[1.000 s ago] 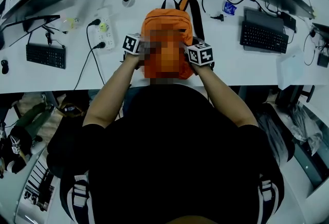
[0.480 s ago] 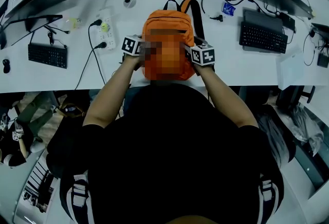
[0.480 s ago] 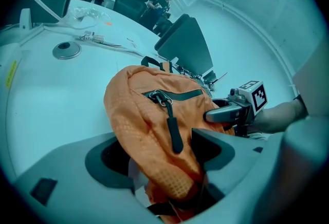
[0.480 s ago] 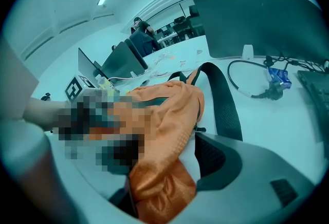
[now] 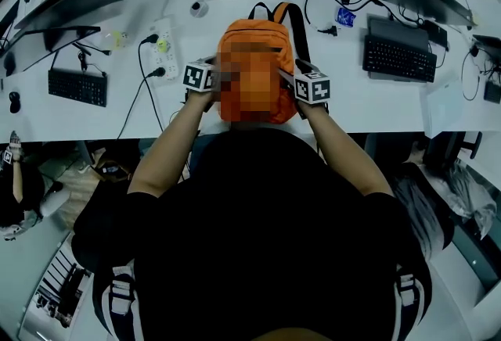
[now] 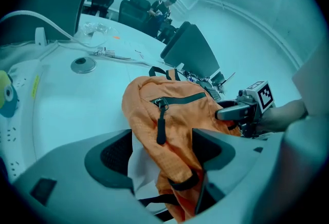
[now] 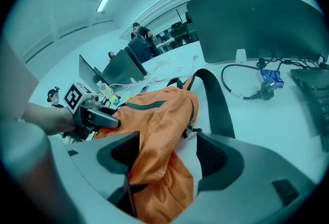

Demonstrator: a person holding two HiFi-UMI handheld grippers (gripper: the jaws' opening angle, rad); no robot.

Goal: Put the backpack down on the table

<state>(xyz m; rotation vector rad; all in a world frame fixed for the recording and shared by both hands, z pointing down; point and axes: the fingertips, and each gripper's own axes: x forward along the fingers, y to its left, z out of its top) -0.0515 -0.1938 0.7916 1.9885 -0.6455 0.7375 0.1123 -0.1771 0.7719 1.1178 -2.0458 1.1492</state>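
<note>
Orange nylon backpack (image 5: 254,34) resting on white table (image 5: 376,101), close to front edge, shoulder straps (image 7: 216,105) trailing away from person. Left gripper (image 6: 162,153): jaws just opened, standing wide apart, loose fabric fold between them, not pinched. Right gripper (image 7: 167,159): likewise just opened, fold draped against one pad. Hazards, as judged: black webbing loop (image 6: 182,184) beside one left jaw may snag on withdrawal and drag pack toward edge; hasty pull-back could slide it off table.
</note>
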